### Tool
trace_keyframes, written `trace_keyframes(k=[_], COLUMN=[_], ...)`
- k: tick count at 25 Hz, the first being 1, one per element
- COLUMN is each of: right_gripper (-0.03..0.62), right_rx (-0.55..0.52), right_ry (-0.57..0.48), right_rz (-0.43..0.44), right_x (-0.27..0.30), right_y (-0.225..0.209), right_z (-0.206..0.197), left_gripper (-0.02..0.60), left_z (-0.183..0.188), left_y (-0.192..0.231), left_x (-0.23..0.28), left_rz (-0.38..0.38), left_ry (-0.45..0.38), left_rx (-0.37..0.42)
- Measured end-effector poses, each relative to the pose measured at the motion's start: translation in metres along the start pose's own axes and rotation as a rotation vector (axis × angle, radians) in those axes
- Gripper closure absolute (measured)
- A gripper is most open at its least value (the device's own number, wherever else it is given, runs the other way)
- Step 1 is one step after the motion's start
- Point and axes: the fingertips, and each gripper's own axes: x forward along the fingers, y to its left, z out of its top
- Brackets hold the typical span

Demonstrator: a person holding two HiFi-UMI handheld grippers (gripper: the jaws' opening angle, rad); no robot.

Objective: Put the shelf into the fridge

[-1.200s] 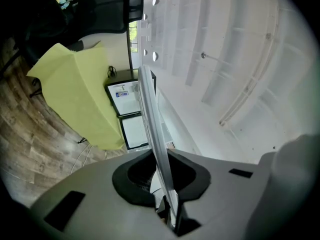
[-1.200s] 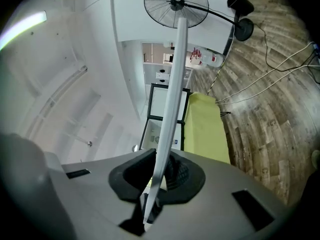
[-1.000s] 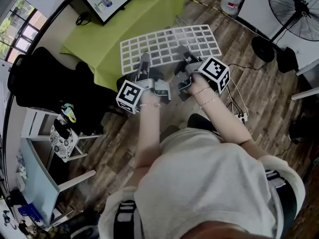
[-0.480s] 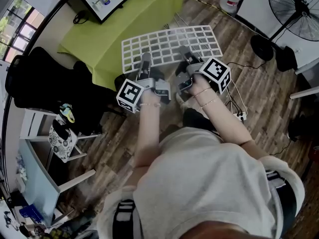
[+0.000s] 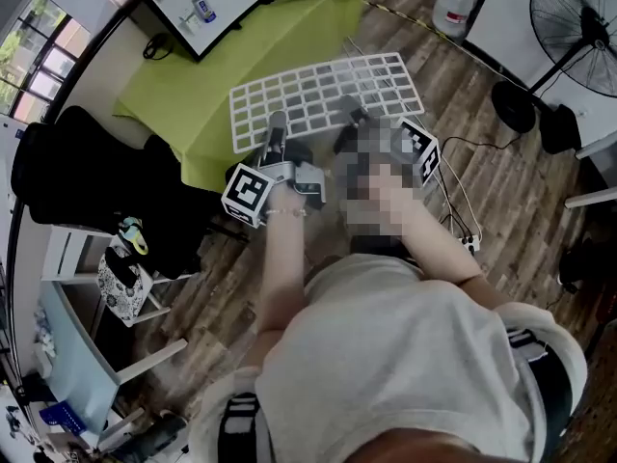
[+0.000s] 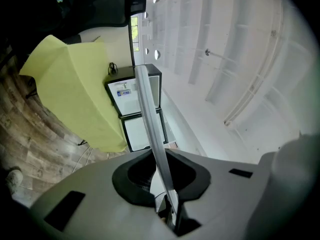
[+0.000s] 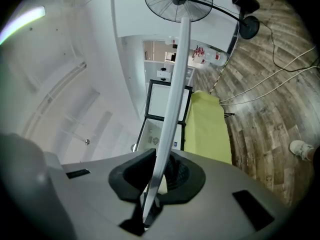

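Left gripper (image 5: 278, 123) is clamped tight on the near edge of the shelf (image 5: 323, 90), and the right gripper (image 5: 348, 112) is pinching that same edge just beside it. Both pairs of jaws are closed down on the thin white grid, which runs edge-on straight out between them in each gripper view. The shelf hangs in the air, roughly level, its far part over the corner of the green-draped desk (image 5: 207, 85) and its near part over the wood floor (image 5: 482, 143). So the pick-up looks done and the carry is on; the insertion is all to come. The fridge (image 5: 198, 8) sits past the desk at the top of the head view, black-framed and pale inside, well apart from the shelf. Whether its door stands open, I can't tell. Room to move? There's open floor on the right, though a standing fan (image 5: 576, 13) and loose cables (image 5: 453, 186) lie that way, and a black chair (image 5: 87, 172) crowds the left. That wide shelf will, I'd judge, need squaring to the fridge opening so its side edges clear the frame.
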Motion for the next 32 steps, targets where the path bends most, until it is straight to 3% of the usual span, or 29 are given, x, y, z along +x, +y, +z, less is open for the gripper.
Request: trace_keyframes(k=[16,24,32], right_gripper=[0.559,0.559,0.559], right_rx=[0.079,0.065,0.102], right_ry=[0.084,0.141,0.171], right_rz=[0.107,0.096,0.049], right_x=[0.157,0.203,0.224], right_y=[0.009,0.003,-0.023], right_z=[0.054,0.069,0.063], left_gripper=[0.539,0.540,0.542], left_z=[0.057,0.068,0.076], left_y=[0.005,0.019,0.049], left_x=[0.138,0.177,0.185], left_rz=[-0.018,-0.011,0.070], left_ry=[-0.085,-0.127,-0.163], left_rx=[0.068,0.035,0.040])
